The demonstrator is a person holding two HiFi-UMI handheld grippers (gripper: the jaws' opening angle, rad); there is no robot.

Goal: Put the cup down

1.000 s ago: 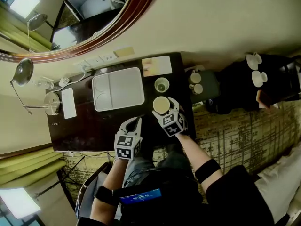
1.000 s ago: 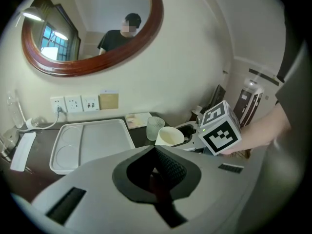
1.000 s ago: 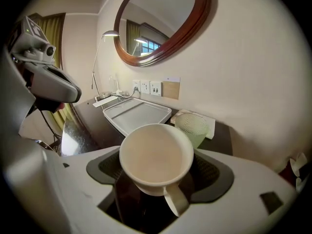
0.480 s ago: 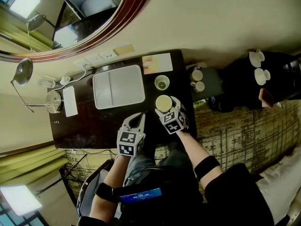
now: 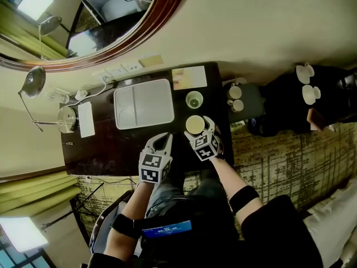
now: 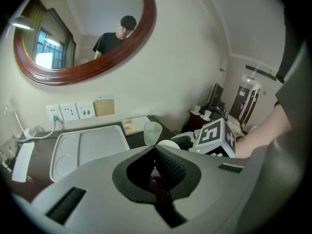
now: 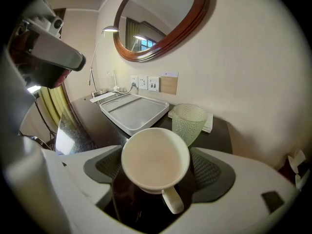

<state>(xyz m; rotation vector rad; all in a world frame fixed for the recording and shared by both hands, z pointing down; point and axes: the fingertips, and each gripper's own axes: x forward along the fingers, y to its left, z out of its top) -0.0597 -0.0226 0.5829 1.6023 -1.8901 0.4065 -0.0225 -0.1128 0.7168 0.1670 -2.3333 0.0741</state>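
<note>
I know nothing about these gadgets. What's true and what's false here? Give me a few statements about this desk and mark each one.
1. The white cup sits between the right gripper's jaws. True; they have just been opening and stand wide.
2. The left gripper holds the green glass. False: its jaws are together on nothing.
3. The green glass lies on its side. False: it stands upright, beyond the cup.
4. The white tray holds nothing. True.
</note>
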